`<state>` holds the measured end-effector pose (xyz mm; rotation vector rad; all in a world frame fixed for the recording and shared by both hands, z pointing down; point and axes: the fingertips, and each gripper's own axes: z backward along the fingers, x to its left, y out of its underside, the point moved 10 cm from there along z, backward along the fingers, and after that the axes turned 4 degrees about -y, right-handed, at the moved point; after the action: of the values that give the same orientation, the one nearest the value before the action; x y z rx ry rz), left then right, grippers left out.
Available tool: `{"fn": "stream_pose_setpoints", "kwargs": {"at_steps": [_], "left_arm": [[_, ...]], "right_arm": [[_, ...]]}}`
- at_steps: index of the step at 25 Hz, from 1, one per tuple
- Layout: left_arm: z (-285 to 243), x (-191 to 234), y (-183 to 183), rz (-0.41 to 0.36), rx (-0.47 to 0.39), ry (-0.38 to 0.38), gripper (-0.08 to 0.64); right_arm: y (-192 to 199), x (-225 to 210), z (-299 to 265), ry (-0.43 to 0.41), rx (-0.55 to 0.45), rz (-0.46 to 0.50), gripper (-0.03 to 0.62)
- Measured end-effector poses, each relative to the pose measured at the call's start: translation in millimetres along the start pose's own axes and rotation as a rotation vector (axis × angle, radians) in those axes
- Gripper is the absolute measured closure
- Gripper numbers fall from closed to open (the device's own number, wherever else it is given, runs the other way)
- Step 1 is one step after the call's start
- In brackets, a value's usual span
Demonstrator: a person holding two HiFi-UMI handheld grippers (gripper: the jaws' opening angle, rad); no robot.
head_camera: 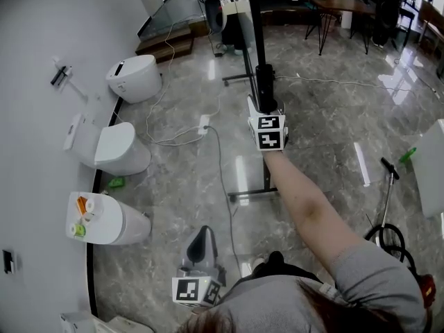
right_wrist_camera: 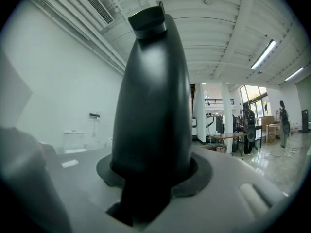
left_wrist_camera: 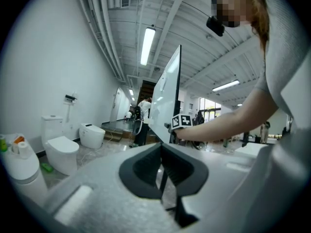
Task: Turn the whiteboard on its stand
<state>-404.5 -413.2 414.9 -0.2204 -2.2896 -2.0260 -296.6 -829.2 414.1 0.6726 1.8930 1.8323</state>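
two black jaws of the right gripper (head_camera: 265,75) read as one dark mass in its own view, with no gap showing between them. the head view sets them on the near edge of the whiteboard (left_wrist_camera: 166,93), so i take them as clamped on that edge rather than closed on air. the left gripper (head_camera: 202,236) sits low in the centre of the head view, close to the person's body and well apart from the board. its ribbed pads stand apart with only floor showing through the gap, so it is open and holds nothing. from above, the whiteboard shows edge-on as a thin dark line from the top centre of the frame down to the middle. it is carried on a stand (head_camera: 248,195) whose two floor bars lie above and below the right gripper in the picture. the step in hand looks like taking a hold, with the turn itself not yet made. the next move calls for swinging the held edge round the board's axis, though i cannot tell which way that axis lies. it also calls for a grip firm enough that the frame does not slip out. a grey cable (head_camera: 223,186) from a power strip (head_camera: 203,123) runs just beside the lower floor bar and could snag. toilets (head_camera: 121,151) line the left of the frame, well apart.
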Motion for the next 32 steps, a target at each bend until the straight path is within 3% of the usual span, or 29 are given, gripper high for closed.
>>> {"fn": "stream_pose_setpoints", "kwargs": {"at_steps": [5,11,32], "left_arm": [[9.6,-1.6,-1.6,0.011,-0.003,0.006,0.563],[19.7,-5.9,0.6,0.01,0.01,0.008,0.563],[34.0,-5.6,-0.4,-0.001,-0.011,0.118,0.563]], "right_arm": [[1.3,4.8,4.4,0.071,0.006,-0.096,0.465],[3.5,7.4,20.5,0.108,0.008,-0.107,0.483],[5.3,40.2,77.6,0.087,-0.014,-0.118,0.468]]}}
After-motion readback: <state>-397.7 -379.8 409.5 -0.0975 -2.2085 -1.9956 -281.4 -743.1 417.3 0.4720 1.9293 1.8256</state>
